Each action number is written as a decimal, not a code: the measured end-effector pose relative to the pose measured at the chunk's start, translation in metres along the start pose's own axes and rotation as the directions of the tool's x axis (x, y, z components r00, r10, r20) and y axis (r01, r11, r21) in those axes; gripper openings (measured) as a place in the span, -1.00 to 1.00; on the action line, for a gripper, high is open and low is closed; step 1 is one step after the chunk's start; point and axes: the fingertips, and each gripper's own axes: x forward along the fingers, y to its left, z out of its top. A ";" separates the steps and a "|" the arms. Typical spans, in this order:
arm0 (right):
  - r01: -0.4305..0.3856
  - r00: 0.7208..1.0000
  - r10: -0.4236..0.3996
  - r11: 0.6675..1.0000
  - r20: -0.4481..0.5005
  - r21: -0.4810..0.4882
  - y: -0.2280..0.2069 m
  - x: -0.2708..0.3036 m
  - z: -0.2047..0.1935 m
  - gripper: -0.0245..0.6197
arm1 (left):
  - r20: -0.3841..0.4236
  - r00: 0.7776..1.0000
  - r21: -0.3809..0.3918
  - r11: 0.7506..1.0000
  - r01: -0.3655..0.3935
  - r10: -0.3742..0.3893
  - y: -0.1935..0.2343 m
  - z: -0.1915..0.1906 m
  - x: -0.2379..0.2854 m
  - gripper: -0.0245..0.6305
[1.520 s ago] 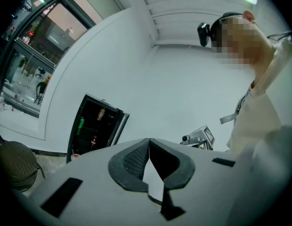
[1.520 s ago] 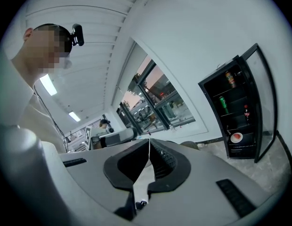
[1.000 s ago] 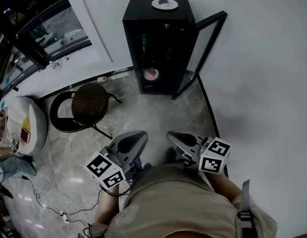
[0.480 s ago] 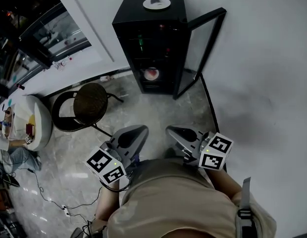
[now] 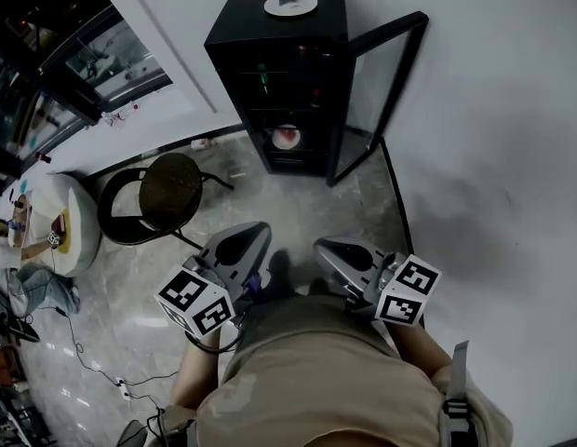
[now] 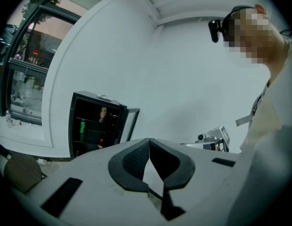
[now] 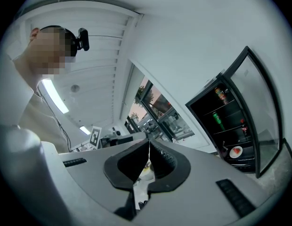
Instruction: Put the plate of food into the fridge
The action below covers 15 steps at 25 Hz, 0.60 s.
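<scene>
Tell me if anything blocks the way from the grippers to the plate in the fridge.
Nothing visible does. The plate sits on a low shelf in the fridge, its door swung open. Only bare floor lies between it and the left gripper and right gripper; the chair stands off to the left.

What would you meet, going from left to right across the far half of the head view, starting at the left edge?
White round table → black chair → black fridge → open glass door.
</scene>
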 end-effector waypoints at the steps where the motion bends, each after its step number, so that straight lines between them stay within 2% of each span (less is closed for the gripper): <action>1: 0.008 1.000 -0.008 1.000 0.004 -0.005 -0.002 -0.001 0.001 -0.86 | 0.000 1.000 0.000 1.000 0.007 -0.007 0.000 0.000 0.002 -0.89; 7: 0.063 0.998 -0.063 0.998 0.027 -0.019 -0.015 -0.006 0.008 -0.86 | 0.000 0.998 0.047 0.997 0.060 -0.060 0.003 0.008 0.018 -0.89; 15: 0.148 0.989 -0.148 0.989 0.024 0.006 -0.041 0.005 0.013 -0.86 | 0.009 0.994 0.026 0.994 0.105 -0.105 0.029 0.014 0.034 -0.89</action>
